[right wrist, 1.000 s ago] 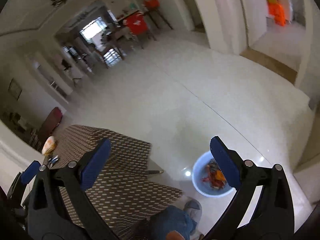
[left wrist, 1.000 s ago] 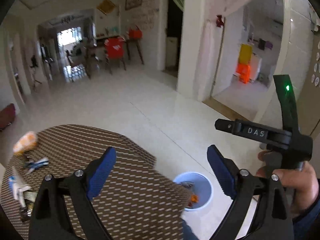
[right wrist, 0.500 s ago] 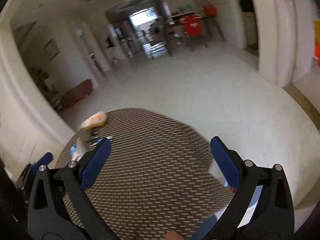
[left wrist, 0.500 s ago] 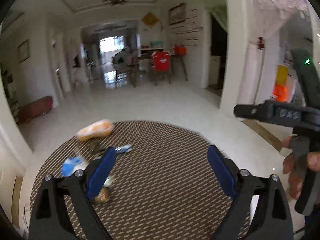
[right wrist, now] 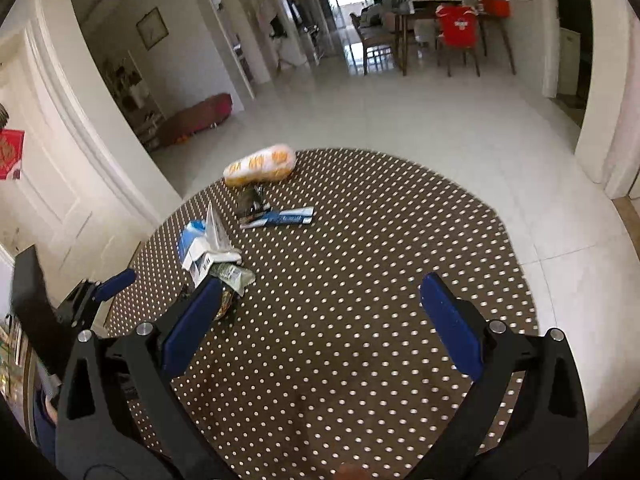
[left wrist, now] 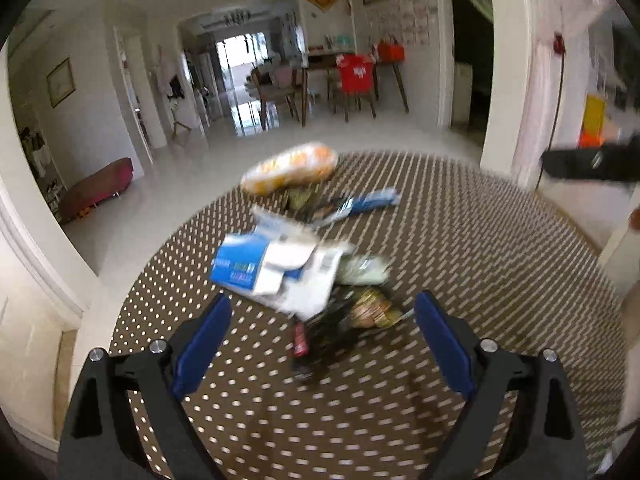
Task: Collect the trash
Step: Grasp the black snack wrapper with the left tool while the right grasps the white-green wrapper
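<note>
Only the sharper right view shows wrappers point(right wrist: 216, 256) separately; both grippers point(left wrist: 322, 338) point(right wrist: 320, 322) gape empty, seemingly above them.

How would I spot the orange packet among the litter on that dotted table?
Find the round brown table with white dots. The orange packet lies at its far edge, beyond the other scraps. It alone is puffy and orange and cream; the long wrapper nearer is flat and blue.

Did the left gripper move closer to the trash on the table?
Yes. The left gripper swung away from the floor and in toward the trash pile; the orange bag now looks nearer and more central between its open jaws.
</note>
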The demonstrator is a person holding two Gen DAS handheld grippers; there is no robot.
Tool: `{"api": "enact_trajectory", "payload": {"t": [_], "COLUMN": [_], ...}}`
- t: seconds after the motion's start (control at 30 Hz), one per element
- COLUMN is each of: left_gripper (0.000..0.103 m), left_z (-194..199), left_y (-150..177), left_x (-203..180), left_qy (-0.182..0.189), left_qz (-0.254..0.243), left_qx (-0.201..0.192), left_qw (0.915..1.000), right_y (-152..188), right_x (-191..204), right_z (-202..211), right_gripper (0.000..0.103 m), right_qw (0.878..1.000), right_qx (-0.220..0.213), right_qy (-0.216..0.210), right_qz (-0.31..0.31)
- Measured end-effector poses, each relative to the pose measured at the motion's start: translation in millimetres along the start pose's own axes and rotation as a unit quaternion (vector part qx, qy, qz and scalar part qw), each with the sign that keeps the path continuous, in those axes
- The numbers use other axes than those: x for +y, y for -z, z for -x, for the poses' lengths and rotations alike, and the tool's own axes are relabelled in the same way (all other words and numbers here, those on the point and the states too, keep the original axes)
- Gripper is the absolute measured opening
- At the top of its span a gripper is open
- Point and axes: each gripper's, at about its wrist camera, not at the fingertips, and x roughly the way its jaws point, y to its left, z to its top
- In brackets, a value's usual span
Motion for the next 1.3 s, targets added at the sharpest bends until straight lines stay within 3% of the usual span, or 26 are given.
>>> {"api": "enact_trajectory", "payload": {"t": [0.23, 0.3, 0.37, 0.5, 0.8, 0.97, 1.07, 1.13, 1.23, 1.3], "left_gripper": [0.09, 0.061, 0.044, 0.029, 0.027, 0.035, 0.042, 0.044, 0.041, 0.026], "left_z": [-38.6, -44.1, -42.7, -35.8, 2.9, 8.6, 8.2, 3.0, -6.5, -9.1], "left_y": [13.7, 13.9, 12.0, 17.7, 59.9, 66.4, 64.7, 59.4, 52.3, 50.6], "left_x": [-0.5, 1.0, 1.3, 3.4, 33.8, 39.1, 37.8, 36.7, 29.4, 24.6], "left_qy": [0.043, 0.071, 0.097, 0.113, 0.083, 0.063, 0.064, 0.06, 0.068, 0.072], "left_qz": [-0.063, -0.061, -0.049, -0.032, 0.082, 0.106, 0.103, 0.101, 0.091, 0.086], "left_qx": [0.053, 0.067, 0.073, 0.073, 0.059, 0.054, 0.053, 0.049, 0.062, 0.069], "left_qw": [0.9957, 0.9933, 0.9914, 0.9904, 0.9914, 0.9908, 0.9912, 0.9919, 0.9916, 0.9912], "right_y": [2.2, 0.7, 0.1, 1.1, 9.6, 10.4, 16.5, 19.0, 23.6, 28.7], "right_x": [13.8, 18.5, 22.4, 34.1, 80.8, 103.7, 109.8, 105.2, 91.8, 82.5], "right_z": [-20.7, -27.2, -34.0, -59.5, -131.1, -153.3, -150.2, -143.4, -133.6, -125.1], "right_gripper": [0.097, 0.097, 0.097, 0.097, 0.097, 0.089, 0.064, 0.023, 0.017, 0.017], "right_qw": [1.0, 0.999, 0.999, 0.997, 0.983, 0.976, 0.973, 0.975, 0.978, 0.979], "right_qx": [0.021, 0.027, 0.033, 0.058, 0.11, 0.096, 0.08, 0.075, 0.079, 0.08], "right_qy": [-0.005, -0.006, -0.005, -0.011, -0.02, -0.017, -0.004, -0.012, -0.034, -0.036], "right_qz": [0.01, 0.018, 0.026, 0.049, 0.146, 0.195, 0.216, 0.209, 0.191, 0.184]}}
